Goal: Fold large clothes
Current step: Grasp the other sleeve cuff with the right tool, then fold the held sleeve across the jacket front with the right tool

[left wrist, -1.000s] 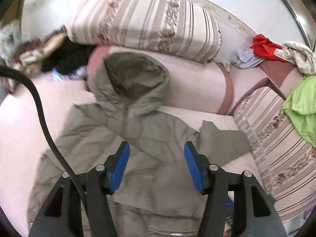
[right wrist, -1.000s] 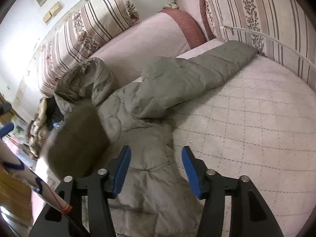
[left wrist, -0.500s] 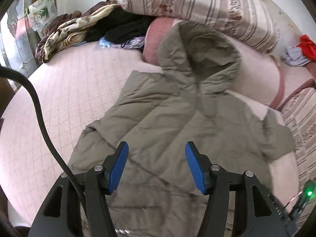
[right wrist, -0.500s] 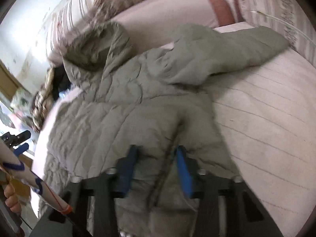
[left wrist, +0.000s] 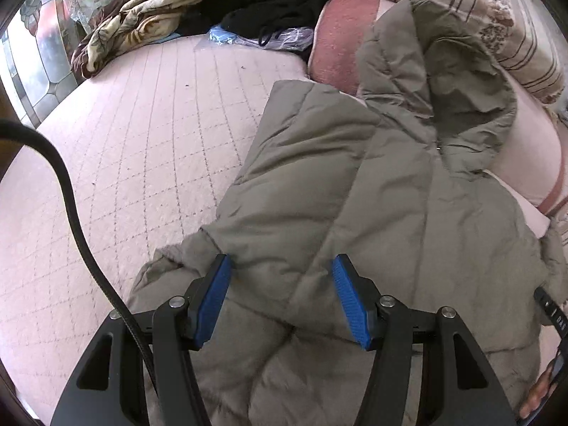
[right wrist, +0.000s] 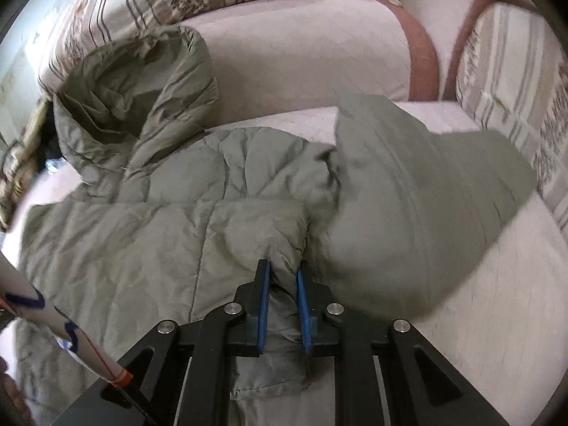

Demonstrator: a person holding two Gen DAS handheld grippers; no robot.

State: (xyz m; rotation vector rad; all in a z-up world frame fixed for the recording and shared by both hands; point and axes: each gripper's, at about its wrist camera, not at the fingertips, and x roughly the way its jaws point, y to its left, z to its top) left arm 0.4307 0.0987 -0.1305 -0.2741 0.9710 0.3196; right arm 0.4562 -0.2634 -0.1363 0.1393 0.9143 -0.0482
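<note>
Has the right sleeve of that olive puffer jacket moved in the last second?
Yes. The sleeve lay stretched toward the striped floral cushion; it now bunches nearer the right gripper, whose fingers have closed on the olive puffer jacket.

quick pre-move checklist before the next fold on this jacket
1. Right tool gripping the jacket: ok, fabric is pinched between its fingers.
2. Left tool ready to grasp: ok, open above the folded-in sleeve.
3. Right-side sleeve folded in: not ok, it lies spread toward the striped cushion.
4. Hood flat: not ok, propped against the bolster.
5. Hem aligned: cannot tell, out of view.
</note>
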